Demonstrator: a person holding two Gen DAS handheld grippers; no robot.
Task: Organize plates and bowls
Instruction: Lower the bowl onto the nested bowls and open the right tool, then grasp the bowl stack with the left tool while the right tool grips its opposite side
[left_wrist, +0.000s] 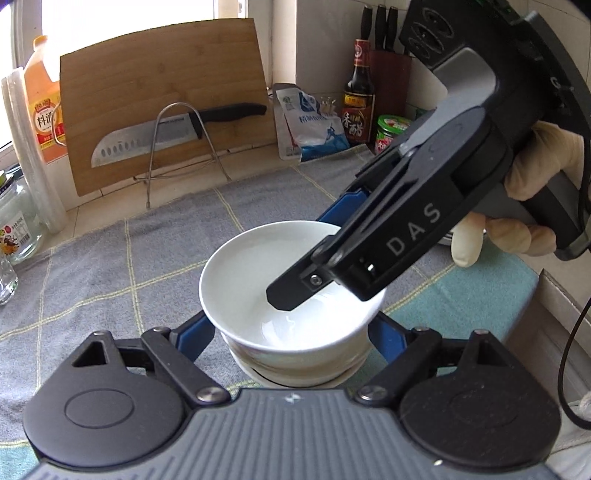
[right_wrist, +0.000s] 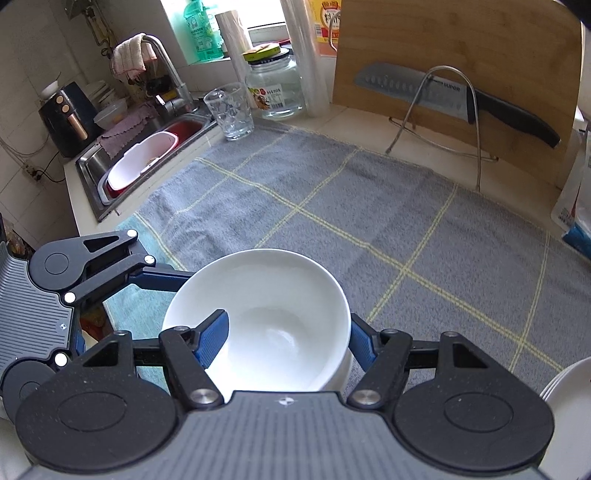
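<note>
A white bowl (left_wrist: 255, 266) (right_wrist: 266, 295) sits nested on top of a second white bowl (left_wrist: 295, 373) (right_wrist: 341, 369). My right gripper (left_wrist: 317, 251) (right_wrist: 288, 332) comes in from the upper right and is shut on the top bowl. One finger (left_wrist: 288, 295) is inside the bowl and the other (left_wrist: 343, 206) is behind its far rim. My left gripper (left_wrist: 291, 336) is shut on the stack, with a blue finger (left_wrist: 195, 332) against each side low down. In the right wrist view one of its fingers (right_wrist: 155, 276) meets the bowl's left side. The stack's foot is hidden.
A grey checked cloth (right_wrist: 369, 206) covers the counter over a teal mat (left_wrist: 461, 295). At the back a cutting board (left_wrist: 162, 110) and knife (left_wrist: 147, 144) stand on a wire rack, with sauce bottles (left_wrist: 358, 107). A glass (right_wrist: 229, 110), jar (right_wrist: 275, 88), sink (right_wrist: 147, 158) and stacked plates (right_wrist: 569, 395) are nearby.
</note>
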